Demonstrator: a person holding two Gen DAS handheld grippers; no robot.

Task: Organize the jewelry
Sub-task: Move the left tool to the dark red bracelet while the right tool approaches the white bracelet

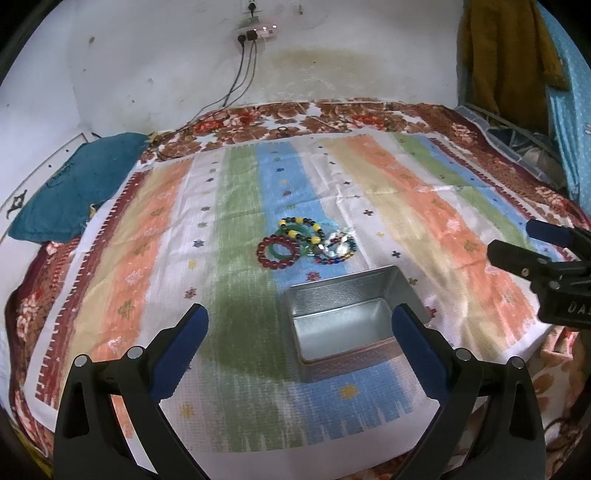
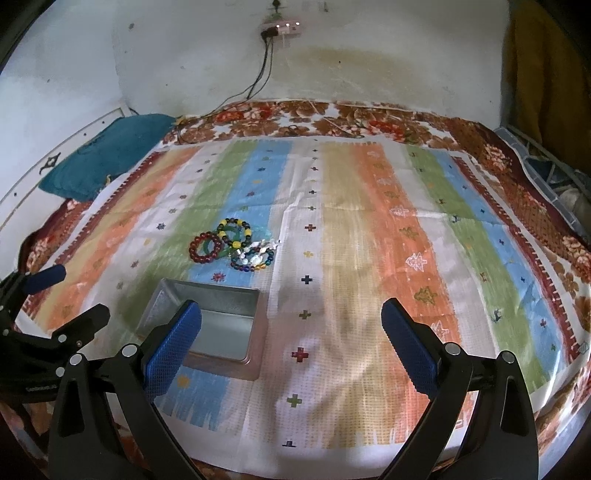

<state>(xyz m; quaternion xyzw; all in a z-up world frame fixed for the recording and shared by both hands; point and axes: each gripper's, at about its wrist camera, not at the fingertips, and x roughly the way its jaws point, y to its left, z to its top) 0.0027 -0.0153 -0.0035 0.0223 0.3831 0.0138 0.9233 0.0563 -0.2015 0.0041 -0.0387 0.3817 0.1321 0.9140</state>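
A pile of bead bracelets (image 1: 306,242) (image 2: 232,245) lies on the striped cloth: a dark red one (image 1: 277,253), a black-and-yellow one (image 1: 301,229), a green bangle and a blue-and-white one (image 1: 338,251). An open silver metal tin (image 1: 354,321) (image 2: 207,325) sits empty in front of the pile. My left gripper (image 1: 301,332) is open, hovering near the tin with nothing between its fingers. My right gripper (image 2: 291,325) is open too, to the right of the tin, holding nothing. Each gripper shows at the edge of the other's view.
The striped cloth (image 1: 424,221) covers a floral blanket (image 1: 332,114) on a bed against a white wall. A teal pillow (image 1: 74,184) lies at the back left. Cables hang from a wall socket (image 1: 255,33). Hanging cloth (image 1: 498,55) is at the right.
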